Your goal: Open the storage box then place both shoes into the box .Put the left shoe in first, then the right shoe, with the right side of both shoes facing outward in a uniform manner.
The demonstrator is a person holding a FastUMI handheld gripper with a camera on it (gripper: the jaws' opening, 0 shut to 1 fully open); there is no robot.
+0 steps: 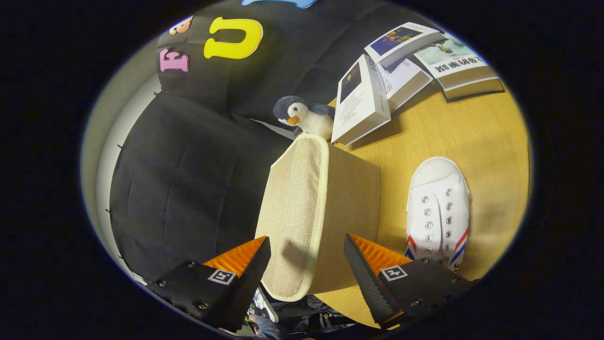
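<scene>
The gripper [306, 257] stood spread around the soft fabric storage box's lid [295, 212], probably best pinched at its piped edge.

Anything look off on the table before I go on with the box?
The books beyond the storage box lie in a loose, skewed heap, one propped against the plush penguin. Otherwise nothing stands out: the white shoe sits flat beside the box. The tool is open, straddling the box's woven lid.

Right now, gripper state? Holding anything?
Gripper: open, holding nothing; its fingers straddle the beige storage box lid edge without pressing on it. White shoe lies beside the box on the table.
</scene>
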